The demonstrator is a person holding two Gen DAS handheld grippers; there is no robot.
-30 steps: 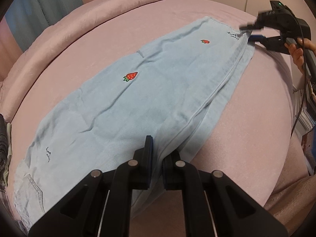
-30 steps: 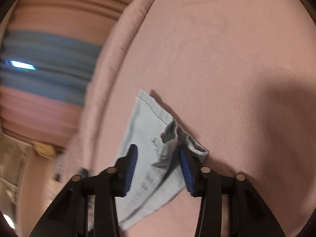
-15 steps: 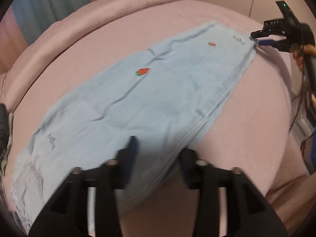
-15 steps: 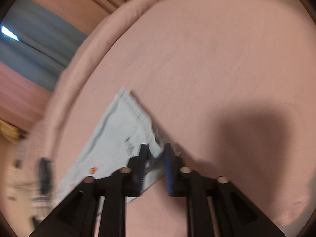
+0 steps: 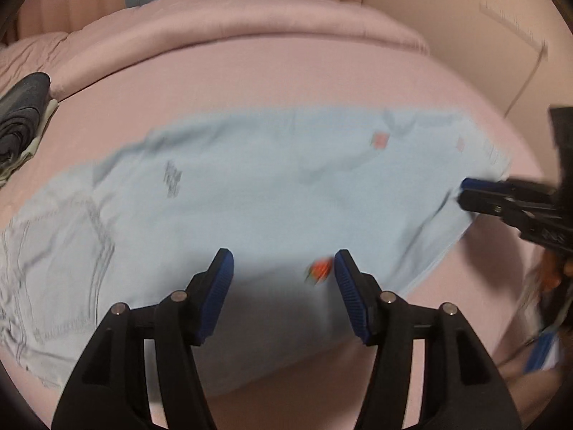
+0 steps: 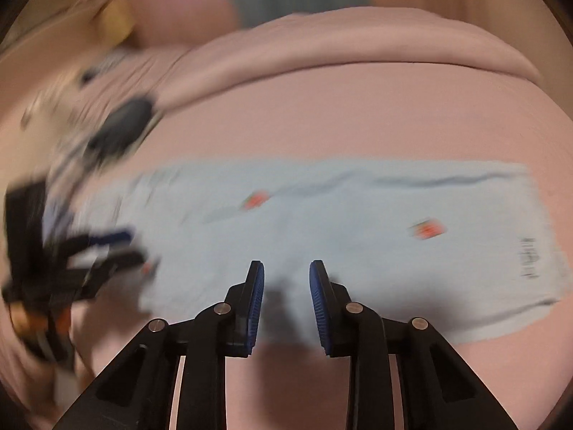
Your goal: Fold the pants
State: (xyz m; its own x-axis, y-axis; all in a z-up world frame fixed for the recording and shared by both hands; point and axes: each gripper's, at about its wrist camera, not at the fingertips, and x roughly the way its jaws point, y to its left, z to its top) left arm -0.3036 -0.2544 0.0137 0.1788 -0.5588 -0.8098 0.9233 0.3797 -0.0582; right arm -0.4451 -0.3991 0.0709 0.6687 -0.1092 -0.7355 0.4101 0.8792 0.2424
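Light blue pants (image 5: 250, 193) with small red strawberry prints lie flat, folded lengthwise, across a pink bed; they also show in the right wrist view (image 6: 340, 222). My left gripper (image 5: 283, 283) is open and empty, over the pants' near edge. My right gripper (image 6: 286, 294) is open and empty, over the near edge toward the middle. In the left wrist view the right gripper (image 5: 508, 204) sits at the right end of the pants. In the right wrist view the left gripper (image 6: 89, 254) is a blur at the left end. Both views are motion-blurred.
The pink bed (image 5: 322, 79) has a raised rolled edge along the far side (image 6: 358, 46). A dark folded garment (image 5: 21, 107) lies at the far left on the bed. A wall and curtains stand behind.
Both grippers have let go of the pants and opened. Both have swung round to face the pants side-on from the near edge. The pants now lie flat.
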